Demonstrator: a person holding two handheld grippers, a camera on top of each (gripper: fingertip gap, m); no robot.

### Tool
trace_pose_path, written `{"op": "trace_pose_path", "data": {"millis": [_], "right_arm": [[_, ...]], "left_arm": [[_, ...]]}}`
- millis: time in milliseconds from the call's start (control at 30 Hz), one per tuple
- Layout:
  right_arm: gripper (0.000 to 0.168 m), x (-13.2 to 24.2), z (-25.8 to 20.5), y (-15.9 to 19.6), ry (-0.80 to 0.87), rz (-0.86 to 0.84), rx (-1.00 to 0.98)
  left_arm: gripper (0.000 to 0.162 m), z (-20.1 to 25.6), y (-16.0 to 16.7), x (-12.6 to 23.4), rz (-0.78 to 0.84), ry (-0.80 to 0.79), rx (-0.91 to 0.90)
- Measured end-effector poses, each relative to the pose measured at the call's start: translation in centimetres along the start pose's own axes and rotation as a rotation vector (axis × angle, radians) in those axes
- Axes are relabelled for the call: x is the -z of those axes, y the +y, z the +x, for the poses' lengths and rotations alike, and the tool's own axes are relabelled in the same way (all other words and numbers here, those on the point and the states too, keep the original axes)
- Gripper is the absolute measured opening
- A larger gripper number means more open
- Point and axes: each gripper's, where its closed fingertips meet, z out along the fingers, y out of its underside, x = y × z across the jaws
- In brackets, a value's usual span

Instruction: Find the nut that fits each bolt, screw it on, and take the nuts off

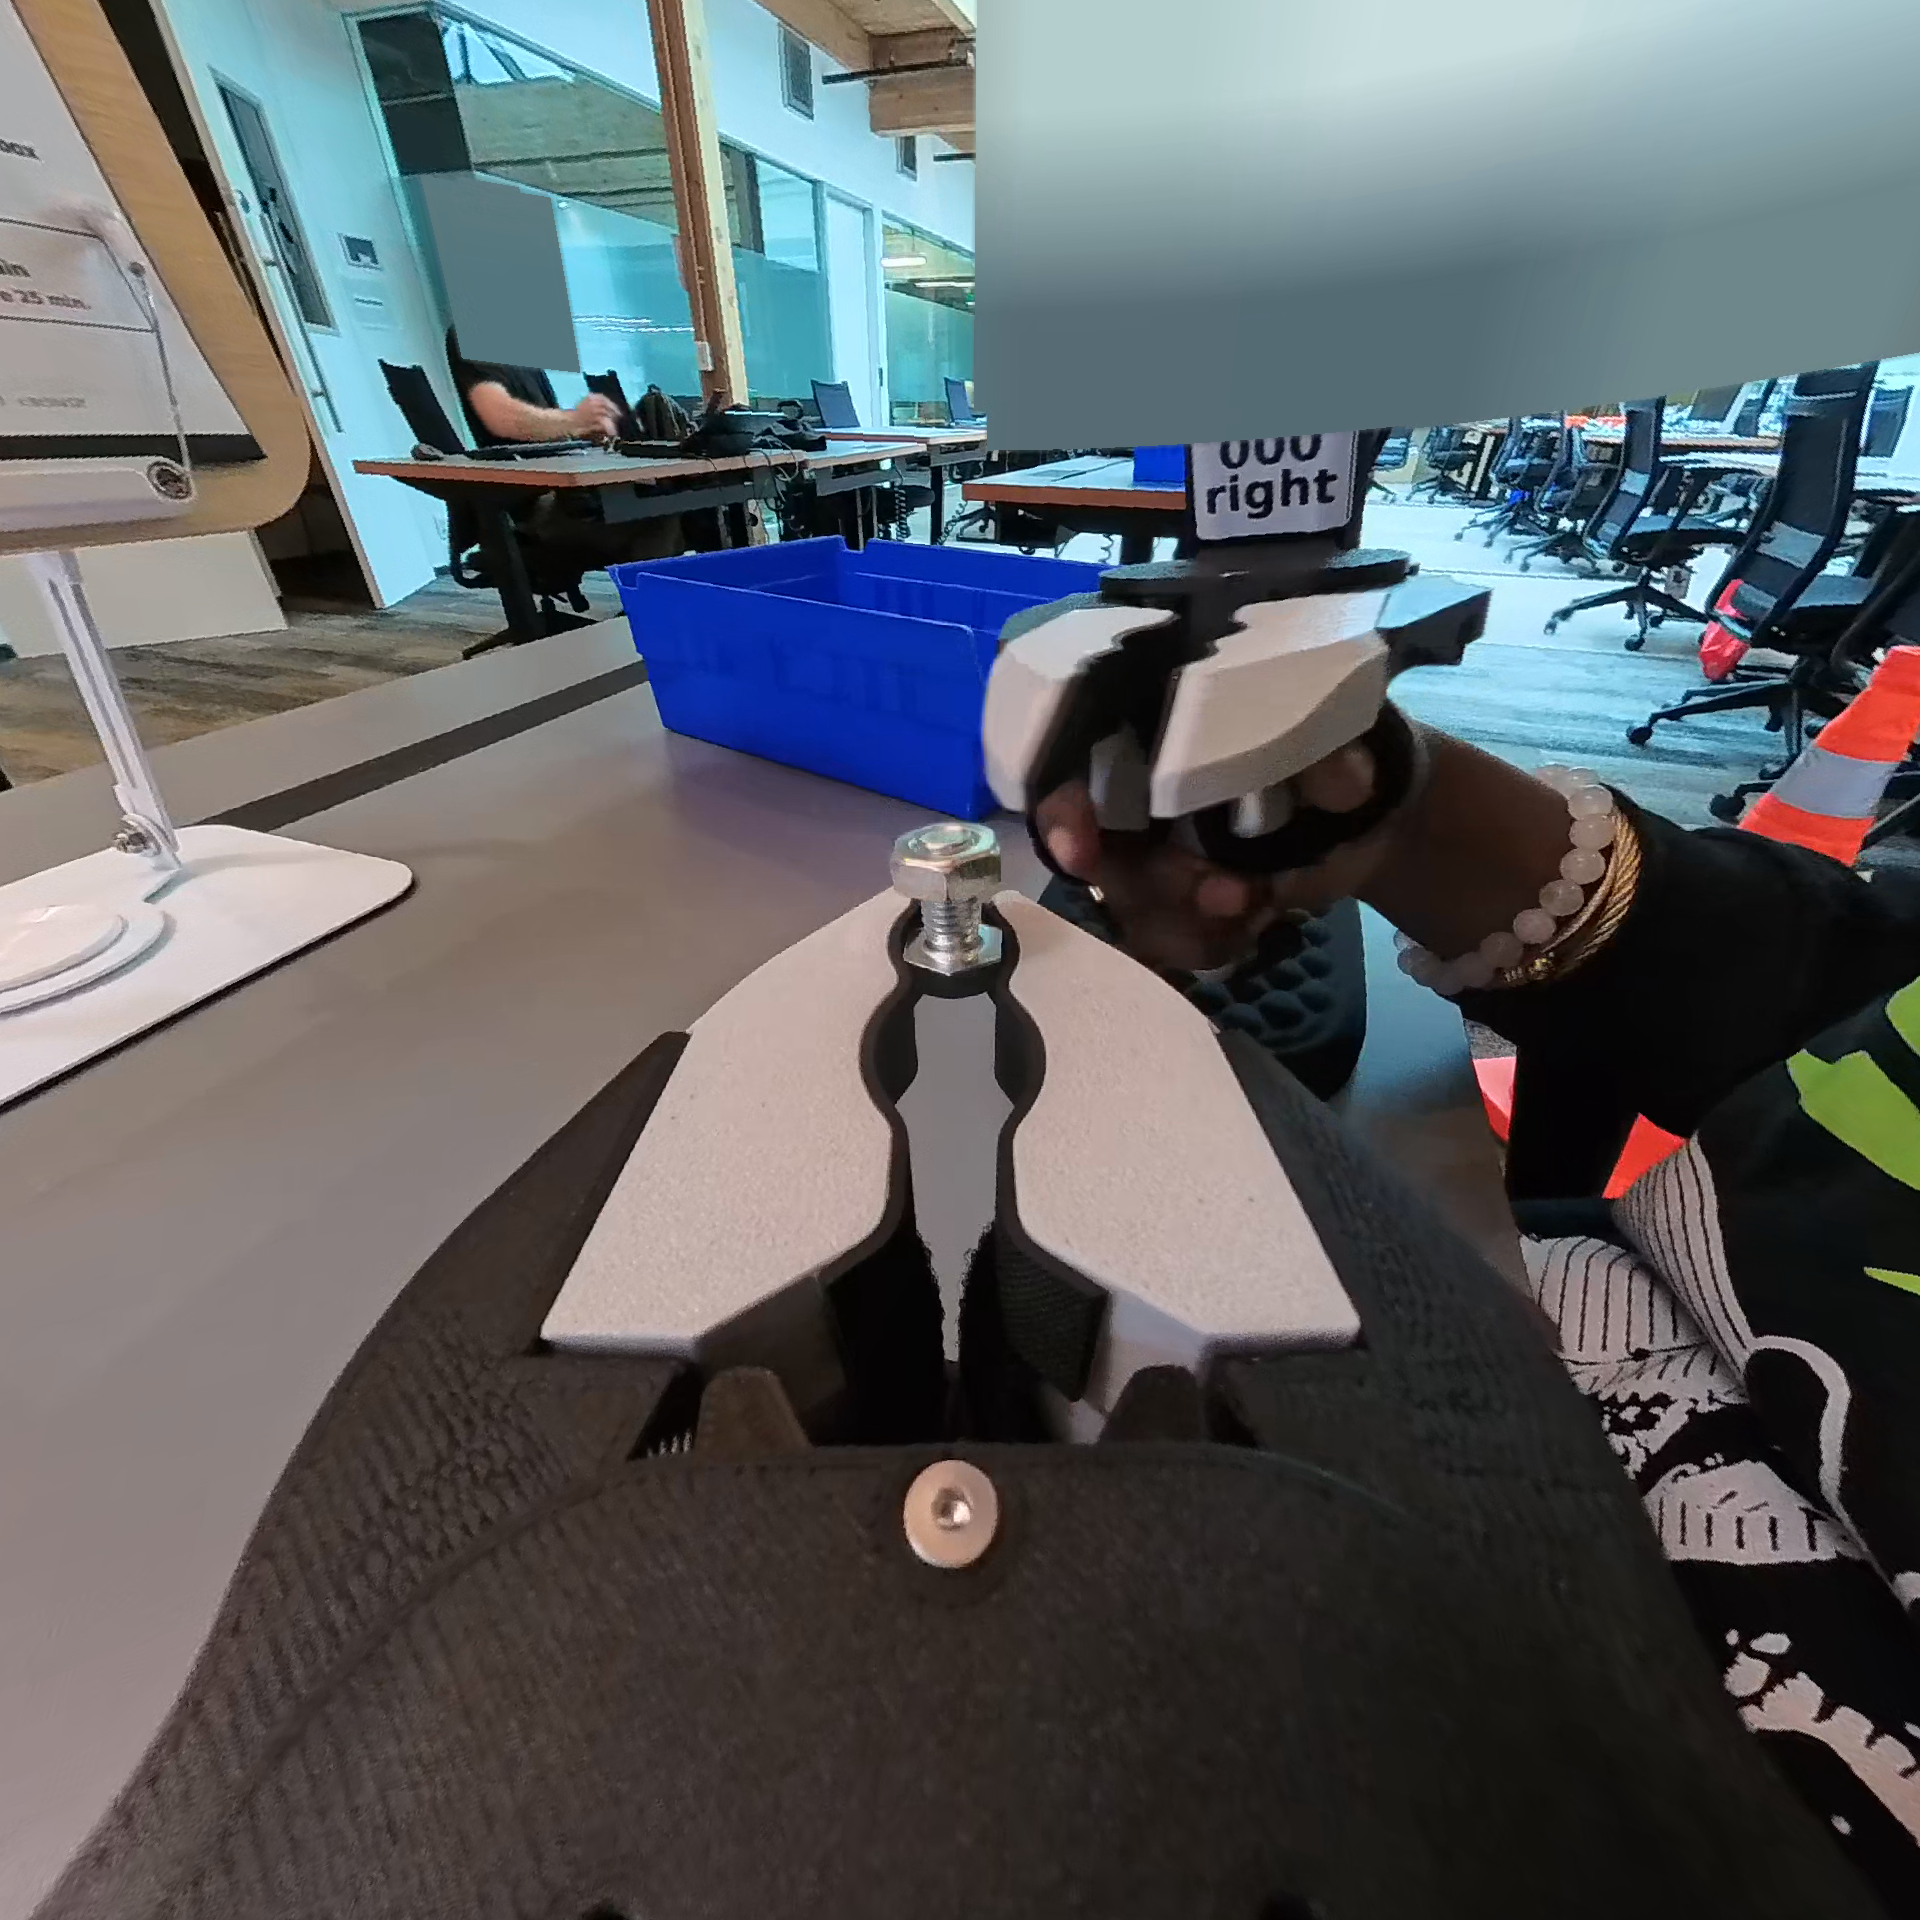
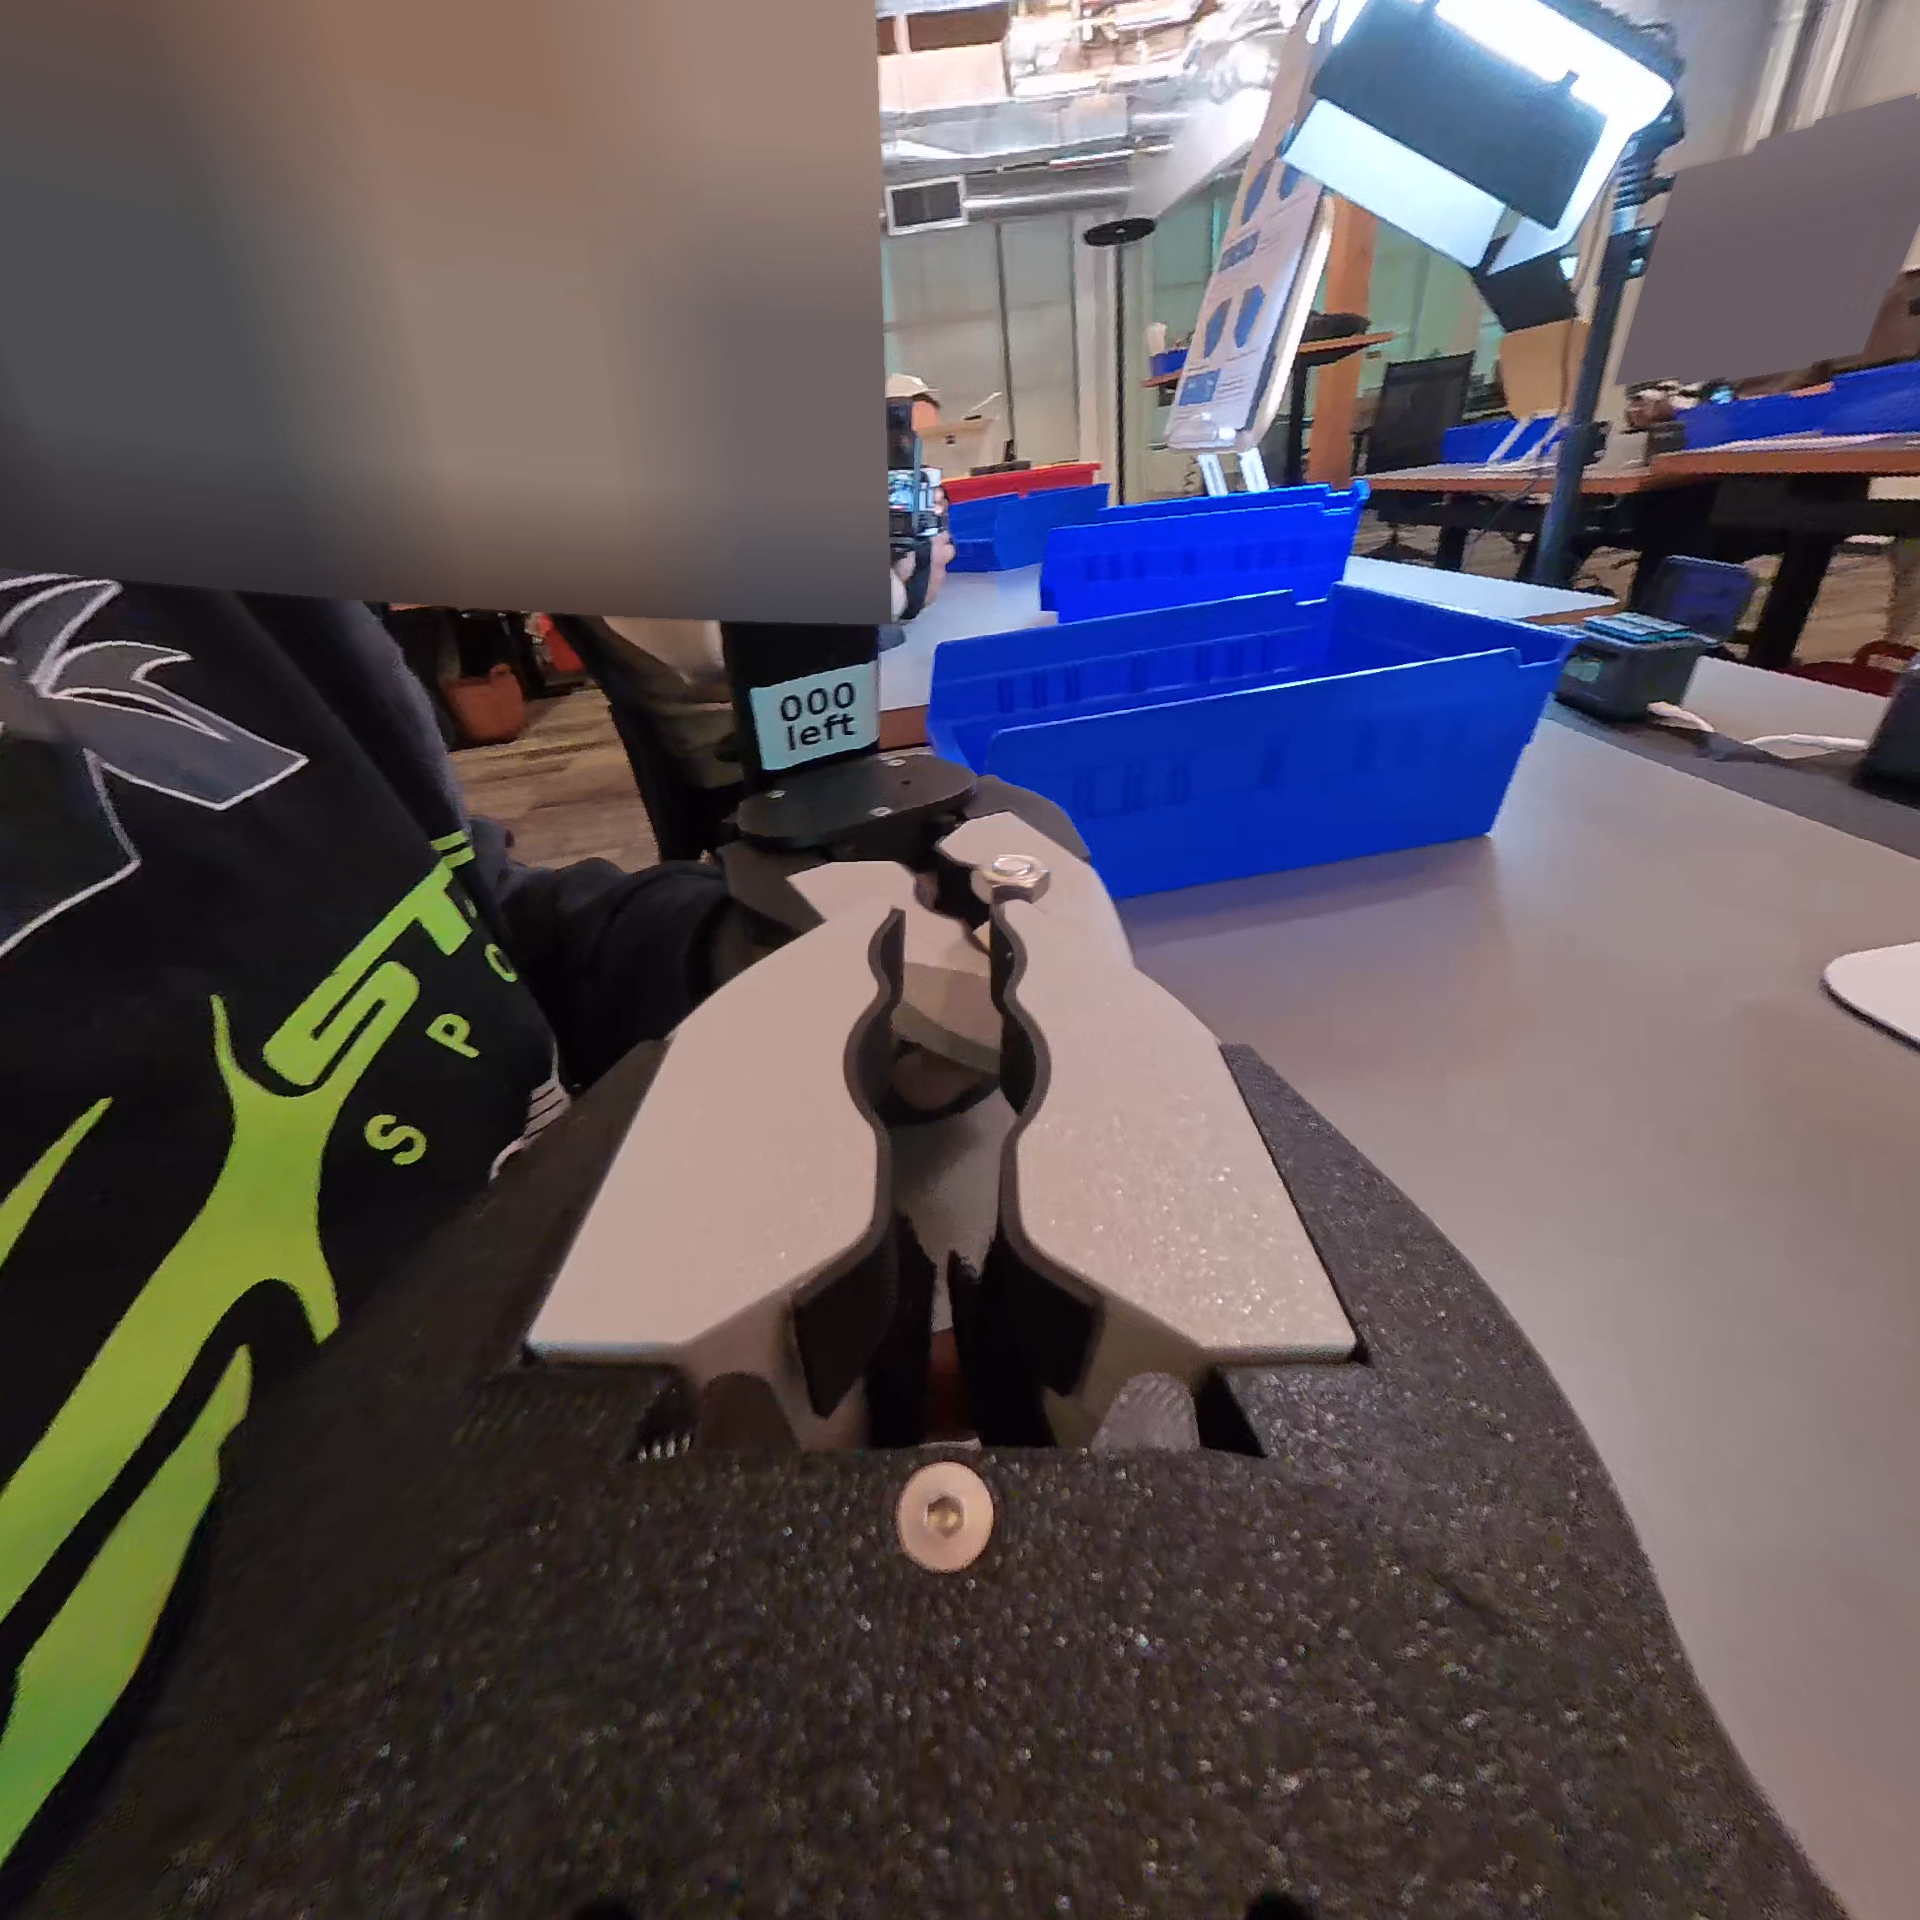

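In the left wrist view, a bright silver bolt [image 1: 943, 914] is being pinched upright at its hex head between the tips of the left gripper [image 1: 943, 961], its short threaded shank rising to a hex nut [image 1: 945, 854] seated at the top, above the grey table [image 1: 416, 1039] and in front of a blue bin [image 1: 821, 675], while the right gripper [image 1: 1174, 727] is being held just beyond with its fingers close together and nothing seen between them. In the right wrist view, the right gripper [image 2: 940, 925] is being held with its tips nearly touching and empty, and the nut [image 2: 1016, 871] is being seen just past its right fingertip, in the left gripper [image 2: 971, 883] beyond.
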Motion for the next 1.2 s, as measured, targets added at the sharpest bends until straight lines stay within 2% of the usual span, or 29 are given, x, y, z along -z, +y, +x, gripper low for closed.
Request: {"op": "trace_pose_path", "data": {"millis": [133,233,467,500,533,600,667,900,1067,1200], "right_arm": [[0.034,-1.1,0.4,0.0,0.015,0.001,0.013],[0.04,-2.1,0.3,0.4,-0.001,-0.028,0.028],[0.034,-1.7,-0.1,0.4,-0.004,-0.037,0.042],[0.03,-1.3,-0.1,0.3,-0.005,-0.036,0.04],[0.018,-0.8,-0.4,0.2,-0.025,-0.028,0.034],[0.014,-0.1,-0.6,-0.2,-0.043,0.003,0.012],[0.015,0.0,-0.2,-0.4,-0.015,0.013,0.013],[0.04,-2.0,0.3,0.5,-0.004,-0.033,0.028],[0.041,-2.8,-0.3,0.7,-0.034,-0.059,0.048],[0.034,-1.8,-0.1,0.7,-0.017,-0.061,0.048]], "left_arm": [[0.01,0.3,0.1,-0.1,-0.005,0.014,-0.005],[0.01,0.5,0.2,-0.1,-0.01,0.025,-0.013],[0.01,0.3,0.1,-0.1,-0.004,0.017,-0.005],[0.01,0.2,0.1,0.0,-0.004,0.009,-0.003],[0.01,0.0,0.1,0.0,-0.004,0.0,0.002],[0.01,0.0,0.1,0.0,-0.003,0.001,0.011],[0.01,0.0,0.1,0.0,-0.005,0.003,0.003],[0.01,0.4,0.1,0.0,-0.003,0.021,-0.006],[0.01,0.5,0.2,-0.1,-0.012,0.025,-0.014],[0.01,0.3,0.1,0.0,-0.003,0.012,-0.007]]}}
